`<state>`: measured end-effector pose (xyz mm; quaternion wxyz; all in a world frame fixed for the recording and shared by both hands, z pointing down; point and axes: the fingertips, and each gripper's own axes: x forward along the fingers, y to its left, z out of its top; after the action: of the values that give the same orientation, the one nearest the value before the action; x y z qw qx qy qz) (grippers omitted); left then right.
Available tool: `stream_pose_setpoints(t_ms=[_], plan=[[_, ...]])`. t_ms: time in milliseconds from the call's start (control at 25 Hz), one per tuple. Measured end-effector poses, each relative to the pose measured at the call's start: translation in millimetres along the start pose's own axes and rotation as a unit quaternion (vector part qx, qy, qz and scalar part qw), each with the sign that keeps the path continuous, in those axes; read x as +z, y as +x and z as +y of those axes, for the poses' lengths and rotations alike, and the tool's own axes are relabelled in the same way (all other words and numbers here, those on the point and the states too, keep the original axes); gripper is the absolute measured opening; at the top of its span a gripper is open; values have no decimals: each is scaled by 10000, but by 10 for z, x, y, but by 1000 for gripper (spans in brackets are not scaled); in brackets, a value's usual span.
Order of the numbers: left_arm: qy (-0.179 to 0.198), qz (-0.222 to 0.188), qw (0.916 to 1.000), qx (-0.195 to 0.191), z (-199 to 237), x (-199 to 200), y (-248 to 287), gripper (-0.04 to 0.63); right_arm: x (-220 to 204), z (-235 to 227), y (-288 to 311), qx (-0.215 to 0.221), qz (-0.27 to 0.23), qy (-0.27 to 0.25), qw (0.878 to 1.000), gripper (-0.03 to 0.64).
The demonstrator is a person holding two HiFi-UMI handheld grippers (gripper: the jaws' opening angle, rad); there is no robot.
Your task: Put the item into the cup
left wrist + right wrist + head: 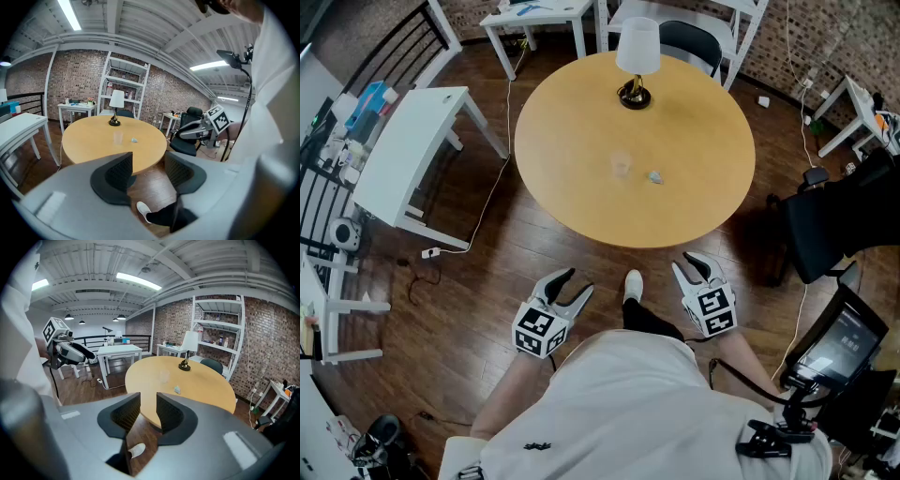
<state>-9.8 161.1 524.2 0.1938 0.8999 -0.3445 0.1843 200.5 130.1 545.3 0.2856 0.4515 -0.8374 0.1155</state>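
Round wooden table (572,187) on dark plank floor (478,291): clear cup (622,166) near the middle, small pale item (655,177) lying just beside it on the tabletop, not touching it, lamp (637,61) at the far edge. Left gripper (575,283) and right gripper (691,264) both hover over the floor short of the near edge, jaws apart, nothing between them.

Tan table (572,131), clear cup (622,166), perhaps pale-blue item (656,177), white lampshade (637,45)
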Motion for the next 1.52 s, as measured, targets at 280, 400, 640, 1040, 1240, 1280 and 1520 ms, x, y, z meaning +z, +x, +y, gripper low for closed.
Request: stream_pose_setpoints(t_ms=[280,400,640,1040,1240,1280,1520], plan=[[160,-74,9995,270,698,747,824,186,436,-879,746,166,-57,-389,9991,110],[163,-53,9991,383,885,906,1071,186,464,-1115,1001,242,-21,-509,9984,114],[74,141,9994,293,1096,1008,1287,186,460,-1335,1366,172,89,-429,9989,130],[411,269,9985,-241,1400,1314,1412,186,490,-1499,2003,-167,457,-248,9985,132],[400,285,9985,-245,1636,1359,1300,186,390,-1612,2398,-308,773,-145,9964,130],[372,283,9987,-225,1677,1352,1271,186,335,-1632,2479,-328,856,-114,9957,130],[155,376,9992,-58,1908,1182,1087,186,-3,-1755,2973,-391,1355,33,9900,123]])
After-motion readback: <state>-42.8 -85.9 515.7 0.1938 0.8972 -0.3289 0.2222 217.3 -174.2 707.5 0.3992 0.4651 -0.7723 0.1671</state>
